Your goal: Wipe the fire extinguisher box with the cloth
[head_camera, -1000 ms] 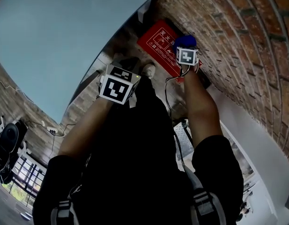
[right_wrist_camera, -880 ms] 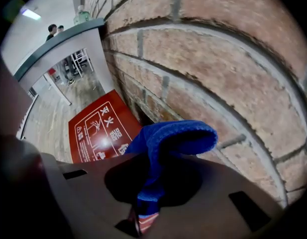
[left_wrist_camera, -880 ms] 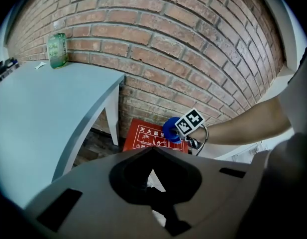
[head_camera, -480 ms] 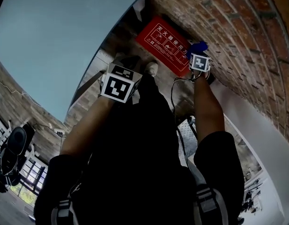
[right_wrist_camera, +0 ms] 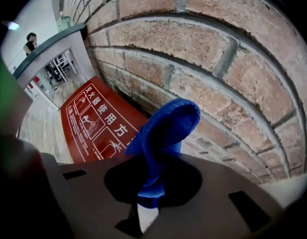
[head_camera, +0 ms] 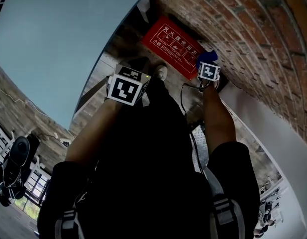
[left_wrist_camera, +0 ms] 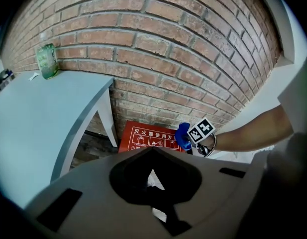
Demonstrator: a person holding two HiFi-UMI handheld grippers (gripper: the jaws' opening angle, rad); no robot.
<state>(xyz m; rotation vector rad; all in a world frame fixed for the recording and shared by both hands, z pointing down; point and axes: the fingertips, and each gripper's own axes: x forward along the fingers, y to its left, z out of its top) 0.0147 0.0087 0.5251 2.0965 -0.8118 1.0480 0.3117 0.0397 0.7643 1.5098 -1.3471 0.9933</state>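
2 grippers are in view, and only 1 carries anything. The right gripper point(right_wrist_camera: 149, 192) has its jaws pinched on a blue cloth point(right_wrist_camera: 165, 128), whose loose fold stands up beyond the tips. The cloth sits at the right end of the red fire extinguisher box point(right_wrist_camera: 93, 121), close to the brick wall point(right_wrist_camera: 203, 49); whether it touches the box or the bricks cannot be told.

The left gripper point(left_wrist_camera: 152, 156) is held back near the person's body, well apart from the box, its jaws brought together with nothing between them.

The box stands at the foot of the brick wall, its printed red face with white characters and pictograms turned outward. Its left edge is near the leg point(left_wrist_camera: 107, 118) of a pale blue table point(left_wrist_camera: 39, 113); a strip of pale floor point(right_wrist_camera: 39, 128) lies open in front of it. To the right of the box, past the cloth, a white wall panel point(head_camera: 262, 128) runs along the bricks. The person's white shoe point(head_camera: 161, 72) is planted just in front of the box.

A green bottle point(left_wrist_camera: 47, 60) stands on the table against the wall, far from both grippers.
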